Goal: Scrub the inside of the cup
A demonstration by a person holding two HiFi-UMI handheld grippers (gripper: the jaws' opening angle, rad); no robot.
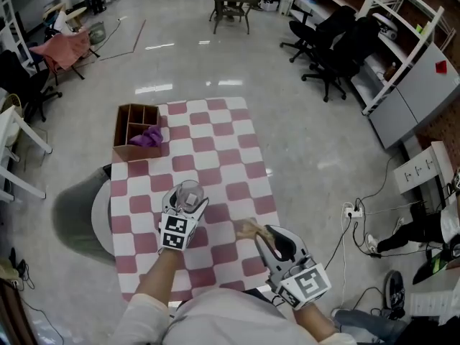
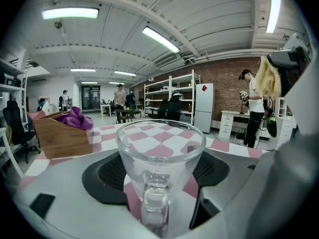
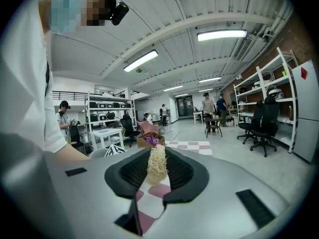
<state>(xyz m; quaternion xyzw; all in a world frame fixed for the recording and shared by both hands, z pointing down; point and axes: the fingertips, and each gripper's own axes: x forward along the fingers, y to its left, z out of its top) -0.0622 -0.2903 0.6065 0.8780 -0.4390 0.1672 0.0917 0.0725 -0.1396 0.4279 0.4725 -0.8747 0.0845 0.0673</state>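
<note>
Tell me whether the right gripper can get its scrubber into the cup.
Probably yes. The cup stands upright in the left gripper, mouth open and uncovered. Only bare checked cloth lies between it and the scrubber held by the right gripper.

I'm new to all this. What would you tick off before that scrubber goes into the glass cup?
1. Cup held by the left gripper: ok, a jaw on each side.
2. Cup upright, mouth free: ok.
3. Scrubber held by the right gripper: ok, jaws shut on it, its end sticking out.
4. Scrubber lined up with the cup's mouth: not ok, it sits off to the cup's right, apart from it.
5. Water or soap in the cup: cannot tell.
6. Box out of the way: ok, at the table's far left corner.
</note>
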